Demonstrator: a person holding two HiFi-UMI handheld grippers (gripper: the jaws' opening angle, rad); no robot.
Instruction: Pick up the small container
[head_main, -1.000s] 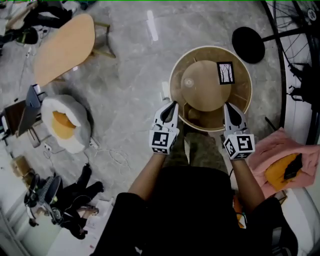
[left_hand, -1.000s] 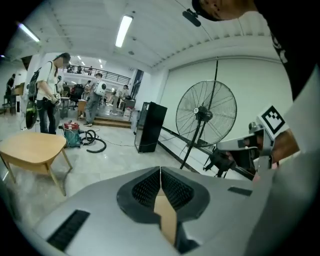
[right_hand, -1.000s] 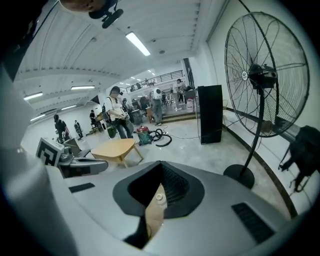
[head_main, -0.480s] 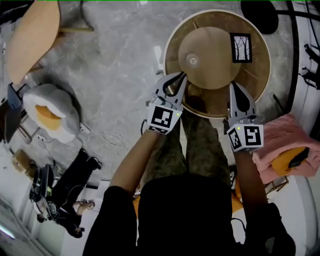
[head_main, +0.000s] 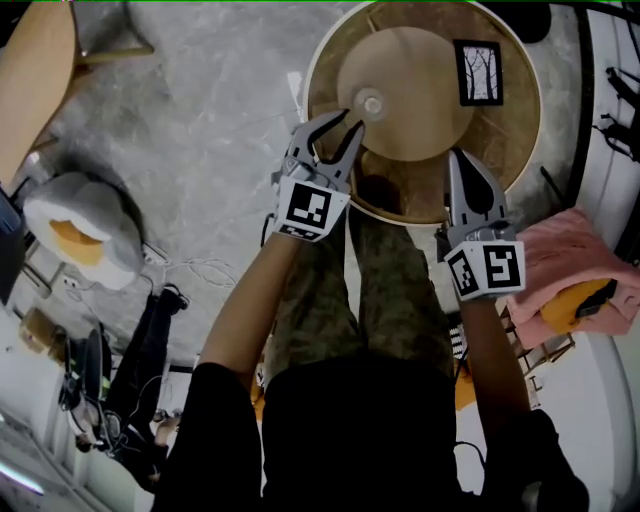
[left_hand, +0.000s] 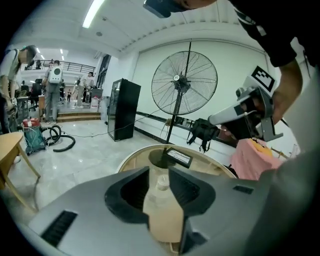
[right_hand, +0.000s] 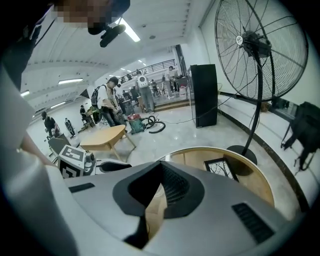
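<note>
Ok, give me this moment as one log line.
left gripper: open, jaws have just been opening, empty | small container: on table, just beyond left tips, untouched | right gripper: shut, empty

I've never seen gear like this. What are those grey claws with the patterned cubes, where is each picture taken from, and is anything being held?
There is no robot here. A person holds a two-jaw gripper in each hand, and the patterned cubes are part of those grippers. The top-down picture comes from a camera on the person's head. The other two come from cameras riding on each gripper, looking along its jaws. Below is a round wooden table with a small container and a framed picture on it. The left gripper has just been opening its jaws. The container stands just ahead of them and is not gripped. The right gripper is shut and holds nothing.
</note>
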